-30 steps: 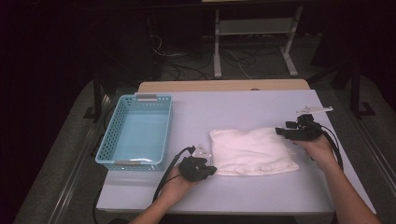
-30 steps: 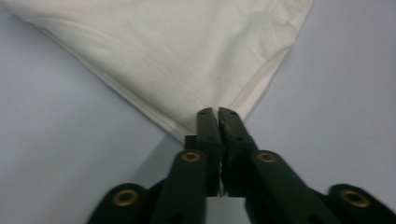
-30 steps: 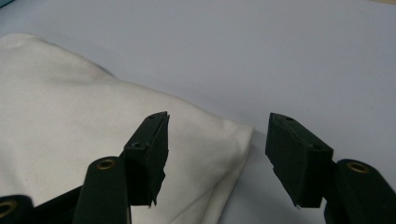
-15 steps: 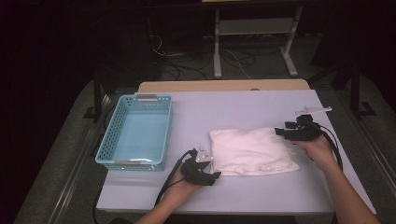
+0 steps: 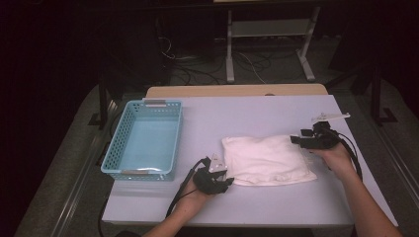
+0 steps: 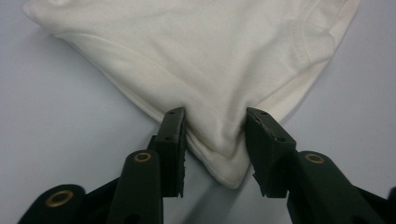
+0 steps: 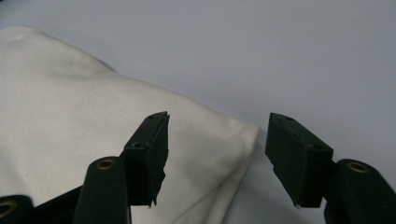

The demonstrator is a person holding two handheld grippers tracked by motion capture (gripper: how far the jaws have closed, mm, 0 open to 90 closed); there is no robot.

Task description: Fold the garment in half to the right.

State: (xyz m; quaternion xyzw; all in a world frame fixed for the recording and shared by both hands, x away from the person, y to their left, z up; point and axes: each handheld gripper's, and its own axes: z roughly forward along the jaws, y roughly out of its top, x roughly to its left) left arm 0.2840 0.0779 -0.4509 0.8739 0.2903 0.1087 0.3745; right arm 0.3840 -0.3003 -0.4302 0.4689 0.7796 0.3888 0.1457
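A folded white cloth [image 5: 267, 160] lies on the pale table [image 5: 257, 113], right of centre. My left gripper [image 5: 228, 181] is at its near-left corner. In the left gripper view that corner [image 6: 210, 56] sits bunched between the jaws, which have just been closing, and both pads [image 6: 173, 135] press into it. My right gripper [image 5: 295, 140] hovers at the cloth's far-right corner. In the right gripper view its jaws stand apart, one over the cloth [image 7: 70, 107] and one over bare table, gripping nothing [image 7: 218, 119].
A light blue plastic basket [image 5: 116, 148] stands empty at the table's left side. A metal stand [image 5: 267, 29] and cables are on the dark floor beyond the far edge. Bare tabletop lies between basket and cloth.
The left gripper's jaws spread and then drew in around the cloth's near-left corner, edging slightly toward it. The right gripper and the cloth have stayed put.
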